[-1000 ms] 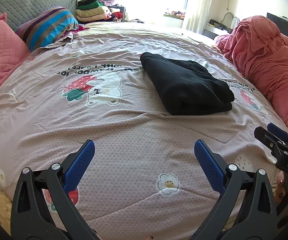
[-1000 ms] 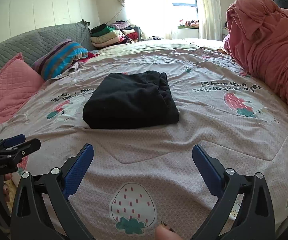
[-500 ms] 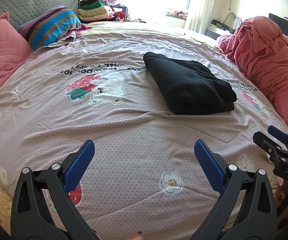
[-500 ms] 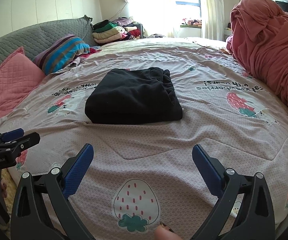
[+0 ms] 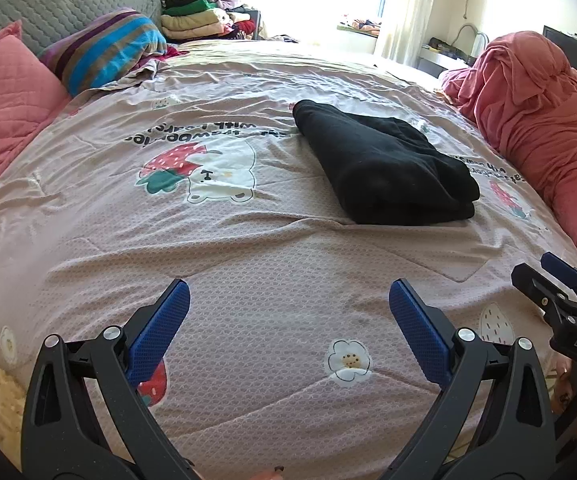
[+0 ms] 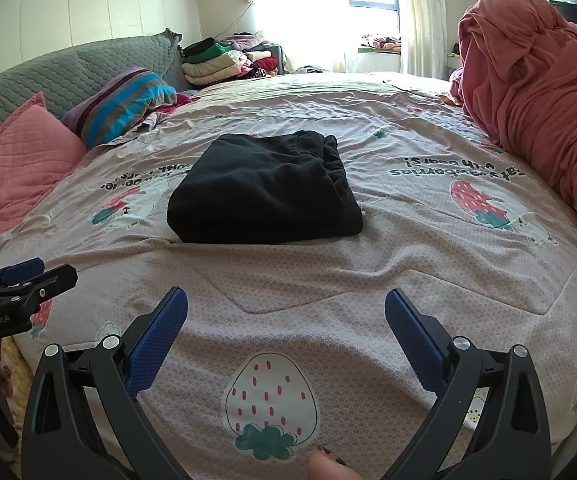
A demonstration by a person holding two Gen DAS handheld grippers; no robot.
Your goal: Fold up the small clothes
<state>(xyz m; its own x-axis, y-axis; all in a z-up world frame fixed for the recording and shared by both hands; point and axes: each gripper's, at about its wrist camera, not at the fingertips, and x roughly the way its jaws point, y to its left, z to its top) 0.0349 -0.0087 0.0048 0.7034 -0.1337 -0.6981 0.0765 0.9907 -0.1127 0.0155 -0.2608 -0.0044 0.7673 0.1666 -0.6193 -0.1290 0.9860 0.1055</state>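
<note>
A black garment (image 5: 384, 164) lies folded into a compact rectangle on the pink strawberry-print bedspread (image 5: 248, 264); it also shows in the right wrist view (image 6: 264, 190). My left gripper (image 5: 288, 320) is open and empty, held above the bed's near part, well short of the garment. My right gripper (image 6: 286, 320) is open and empty, also short of the garment. Each gripper shows at the edge of the other's view: the right gripper (image 5: 560, 300), the left gripper (image 6: 20, 284).
A heaped pink blanket (image 5: 540, 120) lies along the right side. A pink cushion (image 5: 0, 100) and a striped pillow (image 5: 104, 48) sit at the left by the grey headboard (image 6: 68, 76). Stacked clothes (image 5: 196, 20) are at the back.
Both grippers have drawn slightly back and up from the folded garment. The garment has not moved. Both stay open.
</note>
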